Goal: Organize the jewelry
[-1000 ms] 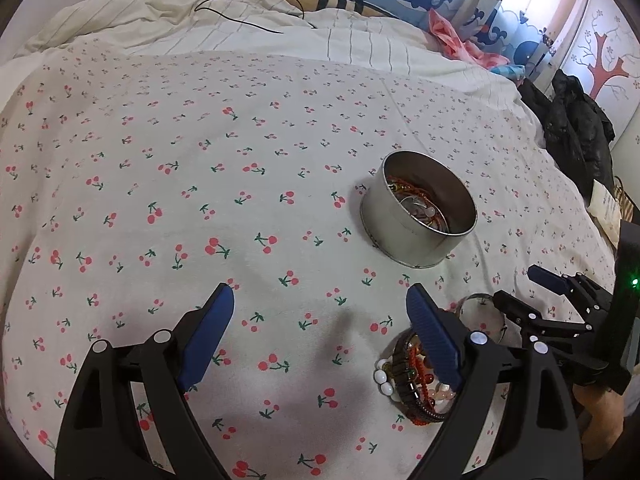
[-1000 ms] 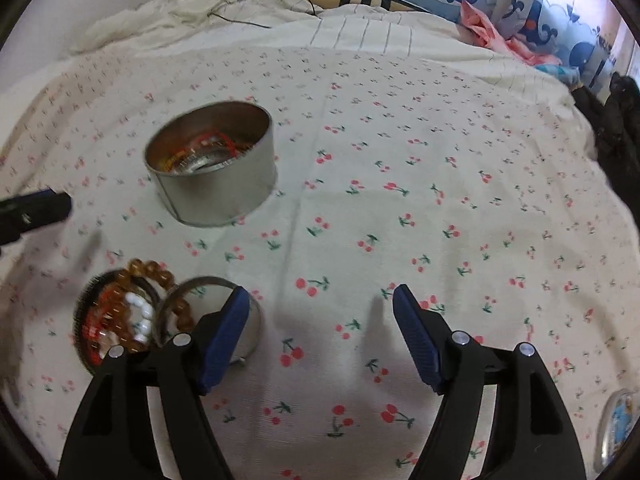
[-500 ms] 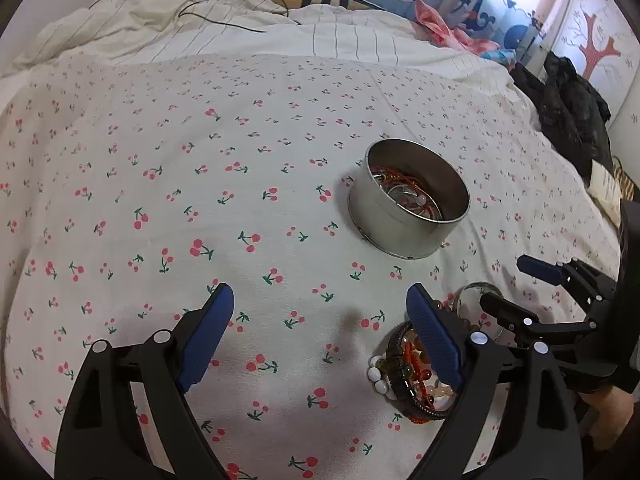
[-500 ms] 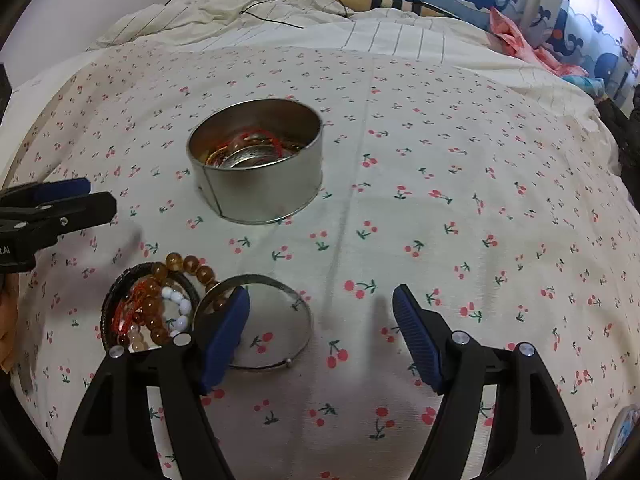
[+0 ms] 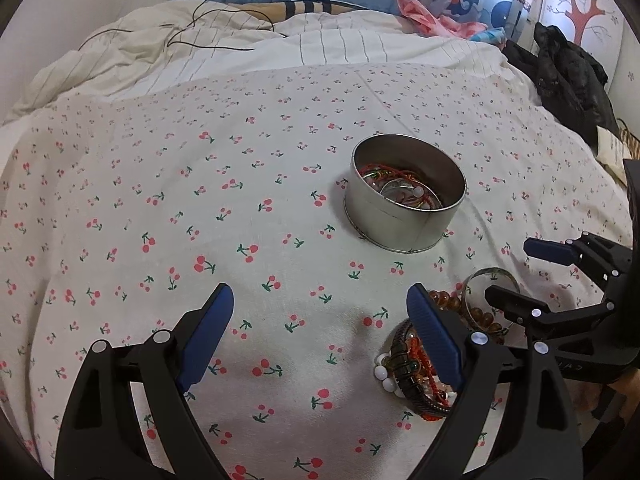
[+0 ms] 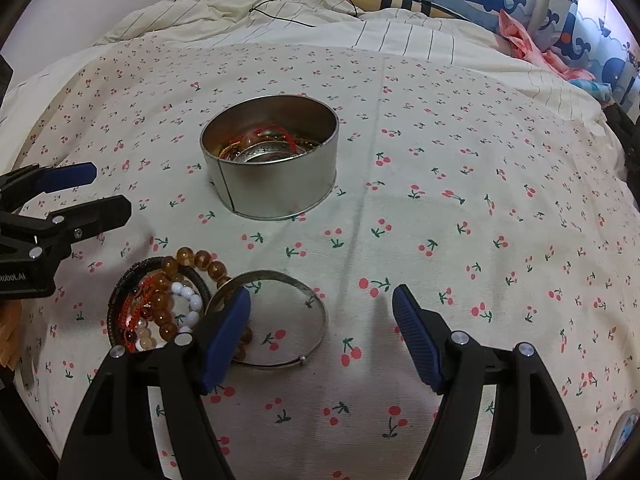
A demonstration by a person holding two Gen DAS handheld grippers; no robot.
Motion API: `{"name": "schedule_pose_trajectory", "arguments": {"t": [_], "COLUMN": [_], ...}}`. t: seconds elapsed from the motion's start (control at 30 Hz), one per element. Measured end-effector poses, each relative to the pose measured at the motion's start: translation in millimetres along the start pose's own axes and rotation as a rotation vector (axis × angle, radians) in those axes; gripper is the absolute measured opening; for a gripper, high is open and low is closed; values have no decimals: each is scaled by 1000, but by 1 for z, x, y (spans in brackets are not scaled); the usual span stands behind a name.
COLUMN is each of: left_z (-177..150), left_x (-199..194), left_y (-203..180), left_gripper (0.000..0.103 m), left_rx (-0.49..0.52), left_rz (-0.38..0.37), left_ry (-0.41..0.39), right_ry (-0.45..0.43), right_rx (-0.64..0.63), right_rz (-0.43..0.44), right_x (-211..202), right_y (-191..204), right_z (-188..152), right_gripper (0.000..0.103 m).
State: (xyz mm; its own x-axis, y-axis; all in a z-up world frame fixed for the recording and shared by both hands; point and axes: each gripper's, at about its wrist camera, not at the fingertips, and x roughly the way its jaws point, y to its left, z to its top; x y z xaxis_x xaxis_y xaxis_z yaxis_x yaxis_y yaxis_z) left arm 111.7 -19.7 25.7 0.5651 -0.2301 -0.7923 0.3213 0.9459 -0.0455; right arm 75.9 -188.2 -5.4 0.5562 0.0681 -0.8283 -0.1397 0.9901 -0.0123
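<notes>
1. Bed [image 6: 480,152] w/ cherry-print sheet carries everything; striped quilt and a thin black cable lie at the far end, whale-print curtain behind.
2. Round metal tin [image 6: 276,184] sits mid-sheet, upright, no lid. It already holds some jewelry: red cord, a silver piece, beads.
3. Left gripper [image 5: 320,336]: jaws wide apart, nothing between the pads. It hangs over bare sheet, w/ the bracelet pile just past its right finger.
4. Right gripper [image 6: 322,340]: jaws apart, empty. Vs a sec ago the view has swung so the silver bangle [image 6: 272,320] now lies mostly between its fingers, left finger over the bangle's left edge; before, the bangle was only at that fingertip.
5. Bracelet pile [image 6: 160,304]: amber beads, white beads, red cord, dark woven band, all heaped together, touching the bangle's left side. Same spot on the sheet as a sec ago.
6. Meaning, as I read it: right side is lining up on the bangle for the next pick, then tin. Part done: some in, pile + bangle still out.
</notes>
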Motion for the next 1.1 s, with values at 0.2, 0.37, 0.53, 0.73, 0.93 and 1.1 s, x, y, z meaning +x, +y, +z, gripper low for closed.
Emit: {"name": "schedule_pose_trajectory", "arguments": {"t": [0.2, 0.37, 0.53, 0.73, 0.93, 1.1], "left_z": [-1, -1, -2, -2, -2, -2], "left_x": [-1, -2, -4, -6, -8, -6], "left_y": [-4, -5, -8, -10, -10, -4], "left_gripper": [86, 87, 87, 88, 89, 89], "left_rx": [22, 32, 41, 52, 50, 20], "left_rz": [20, 29, 37, 46, 43, 34], "left_ry": [-7, -15, -16, -24, -21, -10], "right_ry": [-2, -2, -1, -3, -4, 4], "right_rx": [-1, -2, 3, 5, 8, 8], "right_rz": [-3, -4, -9, -6, -8, -2], "right_x": [0, 0, 0, -2, -4, -3], "right_y": [1, 1, 0, -1, -1, -2], "right_z": [0, 0, 0, -1, -1, -2], "right_gripper": [71, 71, 71, 71, 71, 69]}}
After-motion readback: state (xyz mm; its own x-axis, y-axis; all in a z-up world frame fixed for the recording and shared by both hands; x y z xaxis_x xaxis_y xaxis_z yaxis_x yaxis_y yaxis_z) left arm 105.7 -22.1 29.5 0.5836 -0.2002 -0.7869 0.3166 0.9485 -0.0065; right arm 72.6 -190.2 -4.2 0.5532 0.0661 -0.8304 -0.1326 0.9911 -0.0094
